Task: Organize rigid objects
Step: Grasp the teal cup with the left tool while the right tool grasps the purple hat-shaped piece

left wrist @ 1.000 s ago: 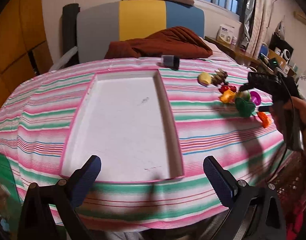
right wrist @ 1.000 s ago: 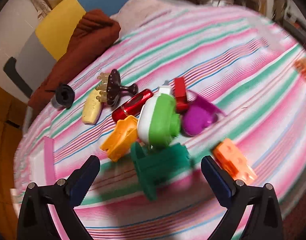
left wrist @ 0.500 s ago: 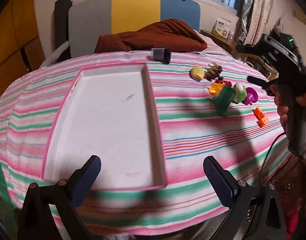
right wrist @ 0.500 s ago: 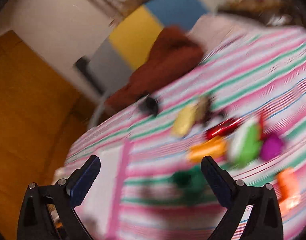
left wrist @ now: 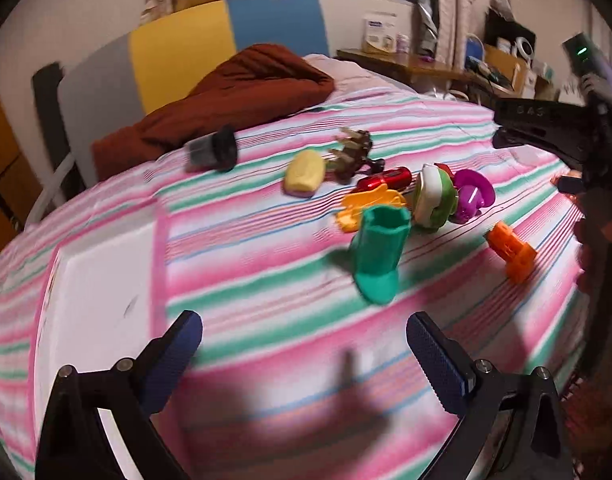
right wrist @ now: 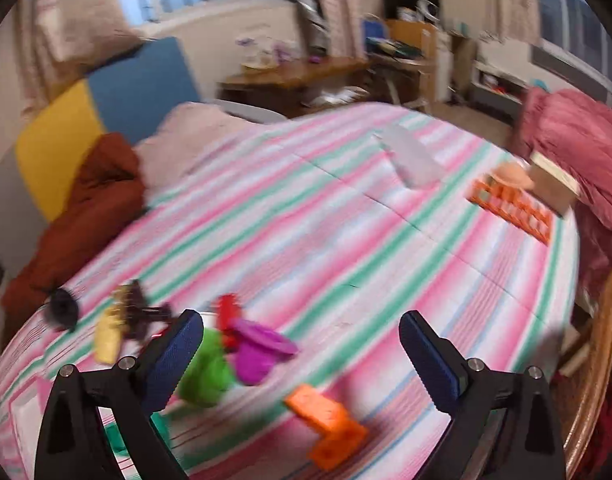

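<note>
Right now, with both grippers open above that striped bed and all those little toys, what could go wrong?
The green boot-shaped piece stands upright on soft bedding, so a nudge from the left gripper could tip it. The toys behind it, like the orange clip and the green-and-white piece, lie packed together, so a grab might catch two. The orange block lies toward the bed's edge and could get knocked off.

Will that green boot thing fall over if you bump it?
Probably. The green boot-shaped piece stands upright on a small foot on the soft striped bedspread, so it likely tips easily. It looks like hollow hard plastic, so likely light and stiff.
</note>
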A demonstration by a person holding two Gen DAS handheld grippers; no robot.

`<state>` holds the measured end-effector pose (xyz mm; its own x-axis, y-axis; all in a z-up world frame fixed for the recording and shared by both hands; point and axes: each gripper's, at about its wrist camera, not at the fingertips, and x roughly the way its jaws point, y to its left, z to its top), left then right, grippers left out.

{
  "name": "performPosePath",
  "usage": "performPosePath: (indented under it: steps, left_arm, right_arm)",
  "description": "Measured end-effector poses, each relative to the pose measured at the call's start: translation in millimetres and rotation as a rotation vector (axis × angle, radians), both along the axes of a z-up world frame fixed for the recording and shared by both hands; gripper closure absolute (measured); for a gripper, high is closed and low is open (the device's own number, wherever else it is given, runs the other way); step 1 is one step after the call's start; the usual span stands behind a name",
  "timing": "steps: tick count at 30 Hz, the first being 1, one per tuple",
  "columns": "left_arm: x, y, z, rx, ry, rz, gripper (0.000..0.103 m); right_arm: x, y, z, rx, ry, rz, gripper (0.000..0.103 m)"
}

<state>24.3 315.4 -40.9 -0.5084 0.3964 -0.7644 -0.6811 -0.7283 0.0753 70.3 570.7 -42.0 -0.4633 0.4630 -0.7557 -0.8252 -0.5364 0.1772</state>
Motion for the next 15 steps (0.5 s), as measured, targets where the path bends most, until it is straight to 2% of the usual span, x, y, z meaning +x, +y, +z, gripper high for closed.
performPosePath:
  steps: [3,6,10,11,12,14,15]
  left_arm:
    - [-0.8,23.1,-3.4,-0.003,0.050,-0.052,0.001]
    - [-6.8,43.5,-9.6,-0.013,0.048,-0.074,0.006]
    - [-23.5,56.0,-22.6,0.003,-0.029,-0.055,0.028]
    - [-27.3,57.9,-25.8,0.007,-0.050,-0.046,0.037]
    - [-32.6,58.4,-29.5,0.025,-0.081,-0.036,0.042]
    - [-35.6,57.6,-33.5,0.070,-0.118,-0.038,0.059]
    - [-36.0,56.5,-35.4,0.080,-0.124,-0.035,0.063]
  right_arm:
    - [15.8,10.6,-3.7,-0.040,0.021,-0.076,0.004]
    - [23.6,18.3,-5.2,-0.027,0.008,-0.110,0.004]
    - [27.6,20.1,-17.6,-0.089,-0.021,-0.097,0.004]
    - [29.5,19.1,-20.3,-0.109,-0.025,-0.092,0.006]
    - [30.5,21.7,-23.5,-0.128,-0.027,-0.085,0.009]
    - [33.6,11.8,-25.2,-0.147,-0.028,-0.086,0.009]
    - [34.9,11.7,-25.0,-0.150,-0.027,-0.085,0.009]
